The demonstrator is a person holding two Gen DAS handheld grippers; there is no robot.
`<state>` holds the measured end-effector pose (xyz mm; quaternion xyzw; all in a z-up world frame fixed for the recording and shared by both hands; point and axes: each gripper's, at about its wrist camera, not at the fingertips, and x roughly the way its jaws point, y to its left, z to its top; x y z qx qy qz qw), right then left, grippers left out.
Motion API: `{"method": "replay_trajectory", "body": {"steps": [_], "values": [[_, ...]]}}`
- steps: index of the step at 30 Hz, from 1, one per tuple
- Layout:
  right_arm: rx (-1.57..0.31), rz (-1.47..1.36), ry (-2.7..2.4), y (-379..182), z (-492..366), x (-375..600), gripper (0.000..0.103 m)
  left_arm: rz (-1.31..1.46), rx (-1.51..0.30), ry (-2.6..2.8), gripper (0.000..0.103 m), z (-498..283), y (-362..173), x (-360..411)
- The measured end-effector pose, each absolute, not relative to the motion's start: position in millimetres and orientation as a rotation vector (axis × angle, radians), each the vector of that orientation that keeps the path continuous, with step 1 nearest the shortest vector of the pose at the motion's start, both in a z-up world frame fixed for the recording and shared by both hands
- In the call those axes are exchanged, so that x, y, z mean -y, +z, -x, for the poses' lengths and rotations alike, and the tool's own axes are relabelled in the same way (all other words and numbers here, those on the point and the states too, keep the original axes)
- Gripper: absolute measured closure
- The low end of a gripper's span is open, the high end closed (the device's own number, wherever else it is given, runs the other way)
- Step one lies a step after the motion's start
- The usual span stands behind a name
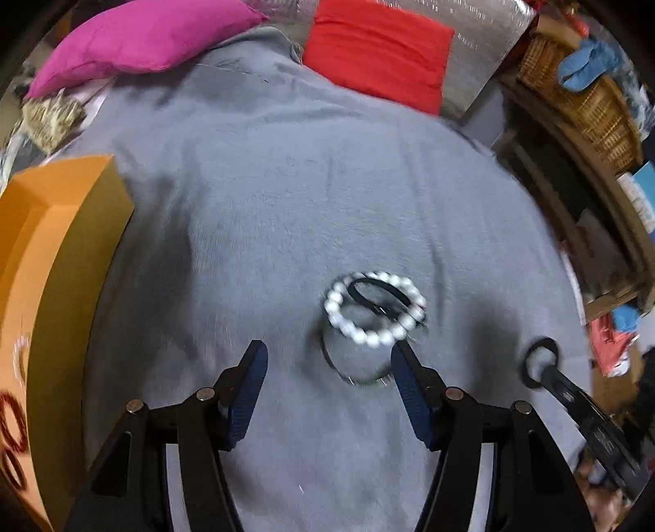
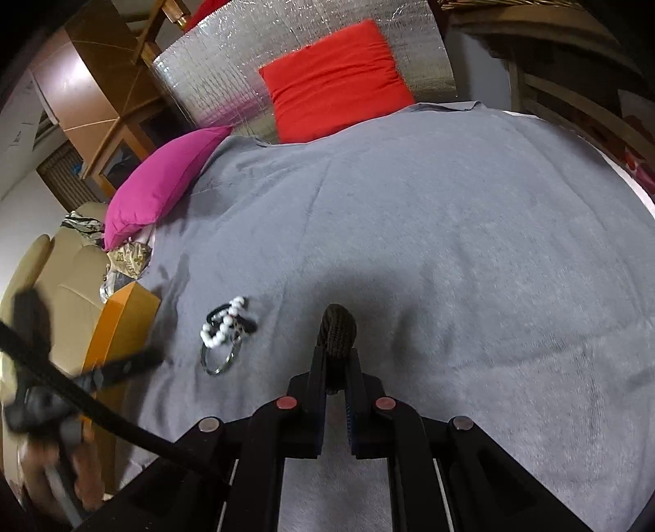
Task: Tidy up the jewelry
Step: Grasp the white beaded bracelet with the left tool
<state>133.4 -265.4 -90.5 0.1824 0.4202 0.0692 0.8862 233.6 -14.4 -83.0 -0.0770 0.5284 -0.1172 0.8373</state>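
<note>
White bead bracelet (image 1: 374, 309) lies on the grey blanket (image 1: 286, 196) of the bed, overlapping 1 black hair tie (image 1: 376, 292) and 1 thin metal bangle (image 1: 354, 362), all 3 touching in a small heap just ahead of the left hand-held gripper (image 1: 327, 368), jaws apart w/ nothing between the pads. Right hand-held gripper (image 2: 336, 368) is clamped on a dark knitted ring (image 2: 337, 329), seen edge-on in its own view and as a black loop in the left view, held a bit to the right of the heap. At the left edge of the bed sits an orange box (image 1: 69, 229), open; inside, blurred, 1 pale bracelet and approx. 3 dark red rings, count unsure. At the head of the bed: 1 pink pillow (image 1: 143, 39), 1 red pillow (image 1: 380, 53), silver foil sheet (image 2: 229, 73) behind them.
</note>
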Motion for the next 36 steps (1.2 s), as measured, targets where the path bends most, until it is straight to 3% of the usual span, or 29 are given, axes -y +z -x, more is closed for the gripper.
{"method": "replay_trajectory", "body": {"steps": [4, 9, 14, 23, 36], "values": [[-0.856, -0.398, 0.155, -95, -129, 274, 0.094, 0.164, -1.203, -0.271, 0.056, -253, -96, 21], [-0.835, -0.436, 0.174, -99, -128, 283, 0.094, 0.153, -1.226, -0.281, 0.058, -261, -101, 34], [-0.814, -0.457, 0.189, -102, -125, 286, 0.094, 0.22, -1.273, -0.258, 0.066, -285, -108, 30], [-0.787, -0.492, 0.207, -102, -124, 295, 0.094, 0.239, -1.306, -0.268, 0.093, -311, -113, 42], [-0.775, -0.485, 0.211, -98, -118, 292, 0.094, 0.217, -1.122, -0.368, 0.094, -270, -53, 52]]}}
